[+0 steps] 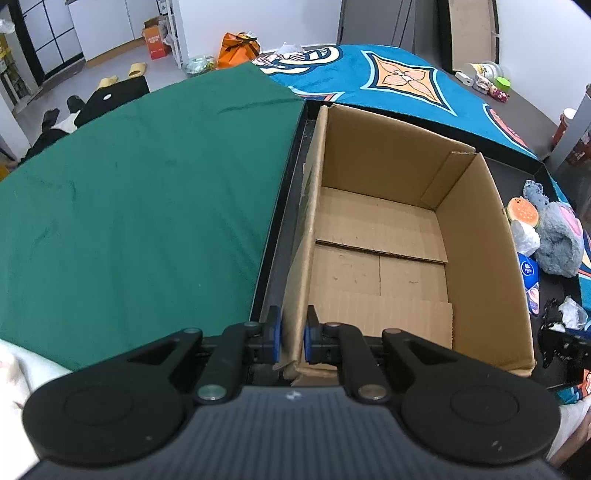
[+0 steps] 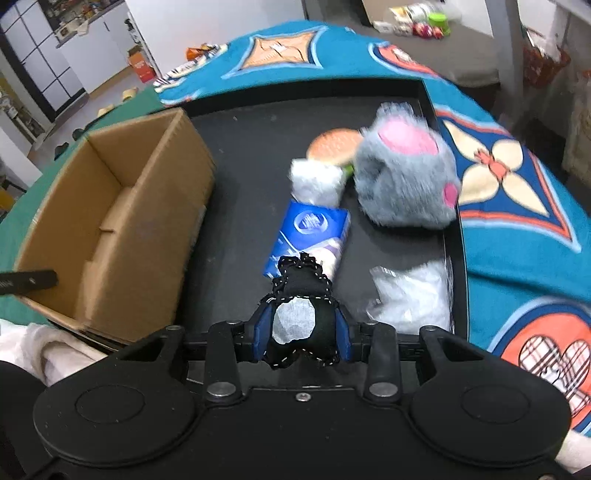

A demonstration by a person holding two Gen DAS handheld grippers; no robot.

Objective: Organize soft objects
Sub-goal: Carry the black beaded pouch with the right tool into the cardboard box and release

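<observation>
An open, empty cardboard box [image 1: 384, 236] stands in a black tray [image 1: 284, 229]. My left gripper [image 1: 292, 334] is shut on the box's near left wall. My right gripper [image 2: 301, 326] is shut on a small black soft pouch [image 2: 303, 295] with a white patch, held above the tray [image 2: 243, 155] right of the box [image 2: 110, 221]. On the tray lie a grey and pink plush toy [image 2: 402, 177], a burger plush [image 2: 332, 146], a blue tissue pack [image 2: 310, 232] and clear plastic bags [image 2: 413, 291]. The right gripper and pouch show at the left wrist view's right edge [image 1: 561, 325].
A green cloth [image 1: 140, 199] covers the surface left of the tray, a blue patterned blanket [image 2: 517, 192] lies behind and right. Jars and small items [image 2: 417, 18] sit far back. Slippers and an orange bag [image 1: 238, 48] lie on the floor beyond.
</observation>
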